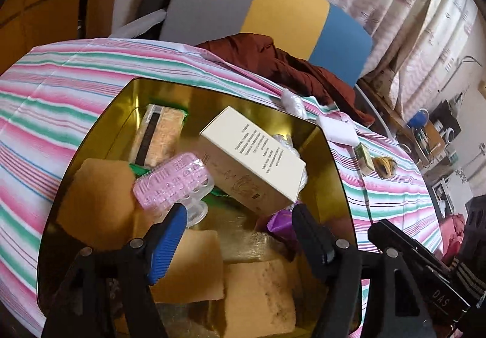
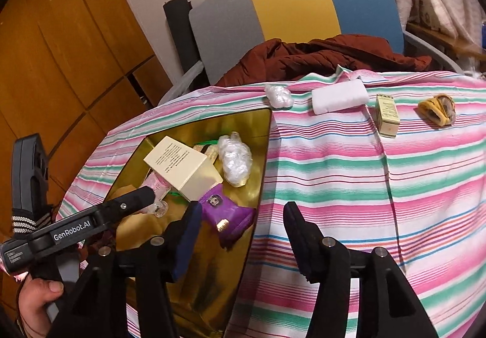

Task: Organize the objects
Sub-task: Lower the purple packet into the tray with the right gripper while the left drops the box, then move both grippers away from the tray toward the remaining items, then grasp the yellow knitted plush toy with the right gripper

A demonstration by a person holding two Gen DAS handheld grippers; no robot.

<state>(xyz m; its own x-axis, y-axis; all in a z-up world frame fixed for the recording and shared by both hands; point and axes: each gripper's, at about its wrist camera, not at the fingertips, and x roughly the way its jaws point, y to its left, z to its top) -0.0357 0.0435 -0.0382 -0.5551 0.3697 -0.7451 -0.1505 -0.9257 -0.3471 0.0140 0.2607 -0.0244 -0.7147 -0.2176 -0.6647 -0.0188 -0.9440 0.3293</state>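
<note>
the gold tin (image 2: 267,137) sits on the striped tablecloth (image 2: 349,186), already holding a cream carton (image 1: 258,155), a pink studded roller (image 1: 173,183), a purple pouch (image 2: 226,213), a crumpled plastic wad (image 2: 235,163) and some tan sponge blocks (image 1: 258,292). four things remain loose on the cloth along its far edge: a small plastic ball (image 2: 278,96), a white folded pad (image 2: 340,96), a little green-and-cream box (image 2: 386,116) and a yellow scrunched band (image 2: 437,110).

the left gripper (image 1: 237,216) hangs over the tin with its jaws spread wide and nothing between them. the right gripper (image 2: 243,213) hovers at the tin's near right rim, jaws likewise wide and empty.

the little box looks the surest next pick: light, stiff card, flat faces, so pinch it across its narrow sides (gently, thin card dents). the pad seems soft and will squash, so grip its middle. the plastic ball is likely feather-light and slippery, needing a fuller close. the band looks floppy; take the bunched centre.
</note>
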